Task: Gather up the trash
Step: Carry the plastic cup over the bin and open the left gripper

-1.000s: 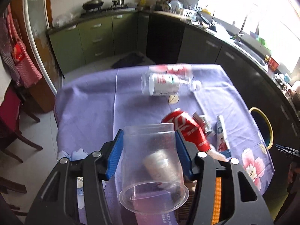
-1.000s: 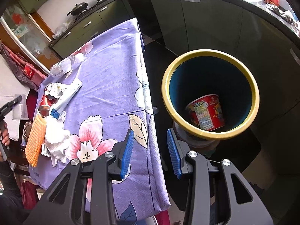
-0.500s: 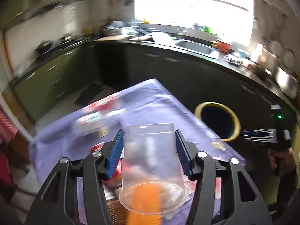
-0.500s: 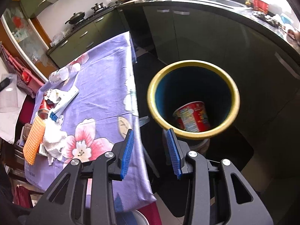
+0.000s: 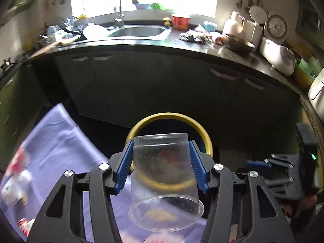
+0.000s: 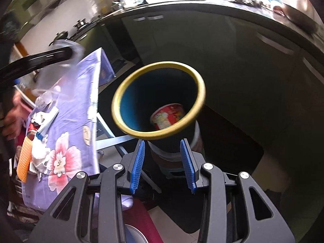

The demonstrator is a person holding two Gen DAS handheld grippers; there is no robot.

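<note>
My left gripper (image 5: 161, 147) is shut on a clear plastic cup (image 5: 164, 174), whose mouth faces the camera. Just beyond the cup stands the bin with the yellow rim (image 5: 206, 139), on the floor beside the table. In the right wrist view the same bin's rim (image 6: 172, 63) is just ahead, and a red noodle cup (image 6: 168, 115) lies inside it. My right gripper (image 6: 163, 143) stands open with nothing between its pads, just short of the bin. The left gripper with the cup (image 6: 58, 70) shows as a blur at the upper left.
The table under a purple flowered cloth (image 6: 81, 105) stands left of the bin and carries an orange mesh piece (image 6: 24, 158), crumpled tissue (image 6: 40, 156) and a red can (image 6: 30, 126). Dark cabinets (image 5: 162, 85) and a counter with a sink (image 5: 137, 31) run behind the bin.
The left gripper has swung with the cup from over the table to face the bin. The right gripper has moved to the bin's near side and stays open.
</note>
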